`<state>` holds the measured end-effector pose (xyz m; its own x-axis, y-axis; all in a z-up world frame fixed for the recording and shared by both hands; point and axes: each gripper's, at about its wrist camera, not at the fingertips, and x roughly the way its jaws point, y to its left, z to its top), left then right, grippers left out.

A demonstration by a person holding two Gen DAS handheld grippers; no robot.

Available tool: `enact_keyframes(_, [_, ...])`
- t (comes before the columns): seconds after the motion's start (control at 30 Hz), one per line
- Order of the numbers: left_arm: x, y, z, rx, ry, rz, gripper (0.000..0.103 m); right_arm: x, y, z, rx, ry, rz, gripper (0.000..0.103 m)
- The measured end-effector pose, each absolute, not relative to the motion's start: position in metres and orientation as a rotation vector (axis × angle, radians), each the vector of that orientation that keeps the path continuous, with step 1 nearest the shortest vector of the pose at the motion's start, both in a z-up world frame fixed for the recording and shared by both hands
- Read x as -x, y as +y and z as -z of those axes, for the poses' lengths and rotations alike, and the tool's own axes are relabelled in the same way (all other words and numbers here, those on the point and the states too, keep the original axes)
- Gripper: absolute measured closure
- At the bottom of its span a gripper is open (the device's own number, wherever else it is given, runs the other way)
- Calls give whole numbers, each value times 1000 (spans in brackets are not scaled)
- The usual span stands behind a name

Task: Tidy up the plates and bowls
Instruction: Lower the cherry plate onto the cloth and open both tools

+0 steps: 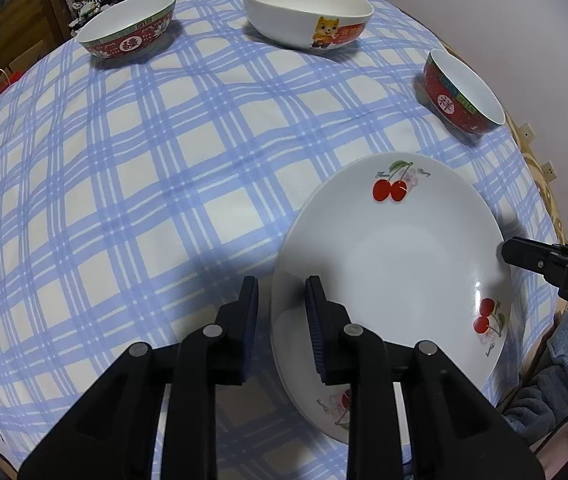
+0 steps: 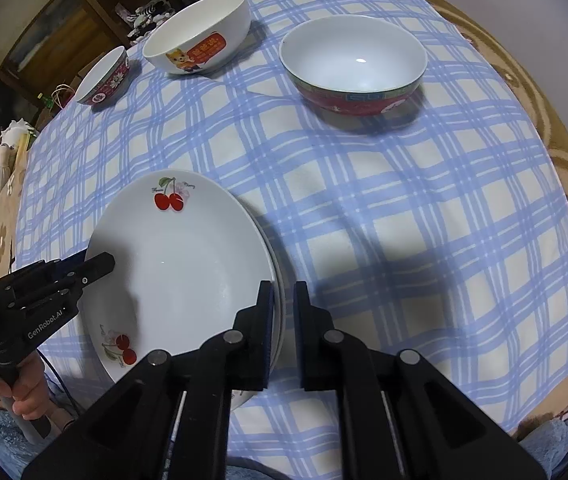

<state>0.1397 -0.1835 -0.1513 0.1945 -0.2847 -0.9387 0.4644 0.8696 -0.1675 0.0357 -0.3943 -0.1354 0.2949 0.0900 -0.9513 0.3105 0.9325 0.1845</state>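
A white cherry-print plate (image 1: 396, 256) lies on top of another like it (image 1: 324, 400) near the table's front edge; the stack also shows in the right wrist view (image 2: 180, 264). My left gripper (image 1: 282, 300) is open, its fingers astride the stack's left rim without squeezing it. My right gripper (image 2: 284, 300) is open, its fingers astride the right rim; its tip shows in the left wrist view (image 1: 524, 256). A large white bowl with a cartoon dog (image 1: 308, 12), a red bowl at the far left (image 1: 128, 32) and a red bowl on the right (image 1: 460, 92) stand apart.
A blue-and-white checked cloth (image 1: 144, 184) covers the table. Shelves with clutter (image 2: 96, 4) stand beyond the far edge. A wall with sockets (image 1: 540, 152) is close on the right. The person's hand (image 2: 24, 396) holds the left gripper.
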Motion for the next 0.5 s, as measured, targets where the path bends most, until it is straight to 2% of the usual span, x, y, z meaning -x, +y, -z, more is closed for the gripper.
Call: enact_keyframes(0.5, [-141, -183, 155, -179, 1284, 527, 71, -36, -393, 135, -361, 1276, 170, 86])
